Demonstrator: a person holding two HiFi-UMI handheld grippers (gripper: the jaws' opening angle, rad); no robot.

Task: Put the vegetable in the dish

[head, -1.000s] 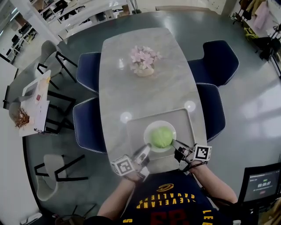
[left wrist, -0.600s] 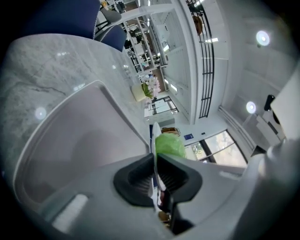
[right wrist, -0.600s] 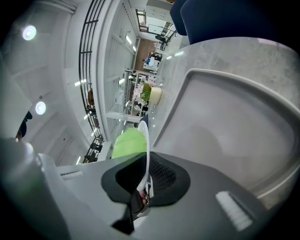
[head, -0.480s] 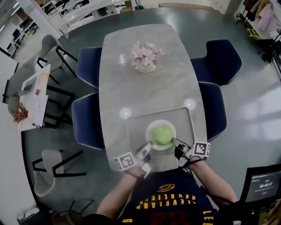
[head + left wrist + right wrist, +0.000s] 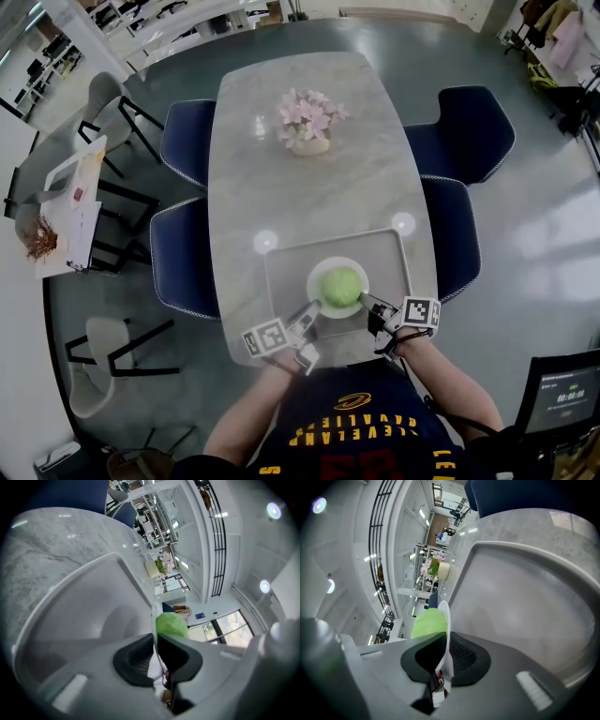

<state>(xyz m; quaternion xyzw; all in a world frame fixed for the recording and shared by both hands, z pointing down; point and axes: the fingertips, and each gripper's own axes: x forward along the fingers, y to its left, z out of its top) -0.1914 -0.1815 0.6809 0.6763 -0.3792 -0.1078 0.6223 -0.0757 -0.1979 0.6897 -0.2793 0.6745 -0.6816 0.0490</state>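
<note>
A round green vegetable point(image 5: 340, 285) lies in a white dish point(image 5: 318, 272) over the grey tray point(image 5: 281, 272) at the table's near end. My left gripper point(image 5: 307, 317) is shut on the dish's near-left rim, and my right gripper point(image 5: 368, 306) is shut on its near-right rim. In the left gripper view the dish point(image 5: 153, 613) shows edge-on between the jaws of the left gripper point(image 5: 155, 645), with the vegetable point(image 5: 171, 624) behind it. The right gripper view shows the same: the rim of the dish point(image 5: 446, 618) is pinched in the right gripper point(image 5: 446, 651), beside the vegetable point(image 5: 426, 623).
The tray point(image 5: 84, 602) point(image 5: 525, 597) has a raised edge and lies below the dish. A pot of pink flowers point(image 5: 309, 122) stands at the far middle of the marble table point(image 5: 309, 187). Dark blue chairs point(image 5: 183, 258) point(image 5: 455, 234) flank both sides.
Both grippers stay clamped on the dish over the tray. Only the head view has shifted slightly.
</note>
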